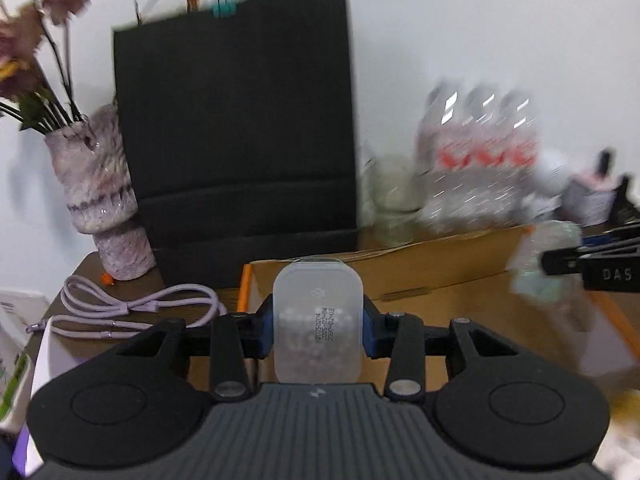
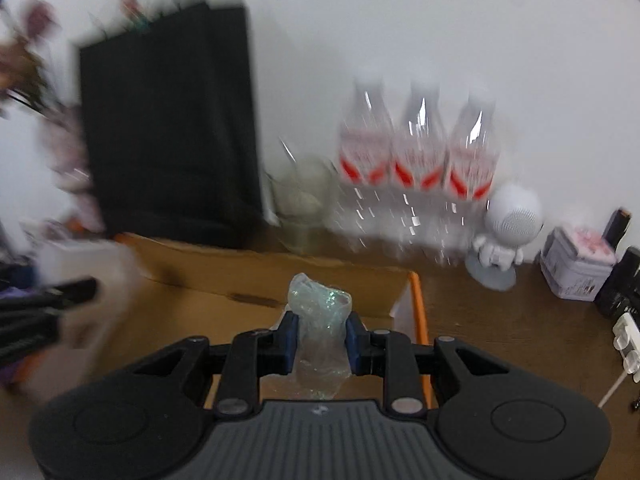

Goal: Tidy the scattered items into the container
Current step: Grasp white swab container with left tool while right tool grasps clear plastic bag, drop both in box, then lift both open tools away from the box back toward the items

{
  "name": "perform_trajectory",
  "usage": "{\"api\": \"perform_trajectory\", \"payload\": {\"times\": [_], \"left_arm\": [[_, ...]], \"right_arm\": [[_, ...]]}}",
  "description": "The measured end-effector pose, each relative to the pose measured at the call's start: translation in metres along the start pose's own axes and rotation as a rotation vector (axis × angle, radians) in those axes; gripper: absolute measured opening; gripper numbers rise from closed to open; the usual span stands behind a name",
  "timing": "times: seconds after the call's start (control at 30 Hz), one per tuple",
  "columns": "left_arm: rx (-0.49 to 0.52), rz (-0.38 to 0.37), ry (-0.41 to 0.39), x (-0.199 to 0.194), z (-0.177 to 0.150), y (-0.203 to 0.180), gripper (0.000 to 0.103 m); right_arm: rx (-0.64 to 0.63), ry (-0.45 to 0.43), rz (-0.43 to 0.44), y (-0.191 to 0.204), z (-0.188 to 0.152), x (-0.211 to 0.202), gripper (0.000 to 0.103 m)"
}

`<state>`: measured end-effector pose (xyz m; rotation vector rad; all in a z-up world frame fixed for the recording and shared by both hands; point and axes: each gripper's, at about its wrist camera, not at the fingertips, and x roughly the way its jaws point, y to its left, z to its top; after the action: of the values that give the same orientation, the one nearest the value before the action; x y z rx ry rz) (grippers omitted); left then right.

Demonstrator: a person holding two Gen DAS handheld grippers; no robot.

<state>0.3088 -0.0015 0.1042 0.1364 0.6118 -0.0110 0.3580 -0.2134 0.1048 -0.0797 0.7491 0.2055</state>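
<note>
My left gripper (image 1: 318,330) is shut on a translucent white plastic case (image 1: 318,320) with small beads inside and a printed date on it, held over the near left part of the open cardboard box (image 1: 440,276). In the right wrist view my right gripper (image 2: 322,340) is shut on a crumpled clear, glittery wrapper (image 2: 320,320), above the box (image 2: 224,276) near its orange-edged right wall. That right gripper (image 1: 576,268) also shows at the right edge of the left wrist view, with the blurred wrapper (image 1: 540,264) in it. Both views are blurred by motion.
Behind the box stand a black paper bag (image 1: 236,120), a vase of dried flowers (image 1: 100,196), a glass jar (image 1: 394,200) and three water bottles (image 2: 416,152). A lilac cable (image 1: 132,308) lies left. A white astronaut figure (image 2: 500,240) and a tin (image 2: 576,264) stand right.
</note>
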Motion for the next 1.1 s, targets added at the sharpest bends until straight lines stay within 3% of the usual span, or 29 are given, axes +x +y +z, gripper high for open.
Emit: {"api": "perform_trajectory", "payload": {"times": [0.1, 0.2, 0.23, 0.27, 0.37, 0.5, 0.67, 0.8, 0.9, 0.97, 1.03, 1.1], "left_arm": [[0.06, -0.015, 0.034, 0.029, 0.004, -0.001, 0.041], [0.114, -0.009, 0.102, 0.05, -0.001, -0.007, 0.043], [0.126, -0.006, 0.113, 0.053, -0.003, -0.008, 0.045], [0.135, -0.006, 0.116, 0.054, -0.005, -0.009, 0.054], [0.147, -0.032, 0.134, 0.052, -0.002, -0.006, 0.063], [0.112, -0.059, 0.174, 0.039, 0.017, 0.006, 0.065], [-0.009, -0.026, 0.258, 0.016, 0.042, 0.025, 0.075], [-0.059, -0.008, 0.297, -0.008, 0.048, 0.035, 0.087], [-0.025, 0.024, 0.214, -0.033, 0.042, 0.028, 0.092], [0.005, 0.047, 0.08, -0.057, 0.028, 0.018, 0.101], [0.015, 0.034, -0.081, -0.081, 0.006, 0.009, 0.103], [0.008, -0.027, -0.226, -0.1, -0.022, 0.005, 0.103]], "right_arm": [[0.012, 0.069, 0.019, -0.004, 0.008, 0.04, 0.024], [-0.032, 0.142, -0.02, -0.001, 0.013, 0.073, 0.028], [-0.039, 0.165, -0.041, -0.001, 0.014, 0.081, 0.034], [-0.039, 0.17, -0.057, -0.001, 0.014, 0.085, 0.046], [-0.024, 0.158, -0.094, -0.005, 0.02, 0.081, 0.076], [0.038, 0.191, -0.056, -0.013, 0.035, 0.061, 0.08], [0.087, 0.283, 0.034, -0.012, 0.048, 0.025, 0.085], [0.117, 0.335, 0.052, -0.01, 0.046, -0.004, 0.088], [0.136, 0.335, 0.054, -0.006, 0.037, -0.028, 0.088], [0.13, 0.249, 0.055, 0.0, 0.027, -0.047, 0.088], [0.125, 0.046, 0.042, 0.01, 0.006, -0.072, 0.088], [0.101, -0.192, 0.041, 0.022, -0.025, -0.092, 0.09]]}}
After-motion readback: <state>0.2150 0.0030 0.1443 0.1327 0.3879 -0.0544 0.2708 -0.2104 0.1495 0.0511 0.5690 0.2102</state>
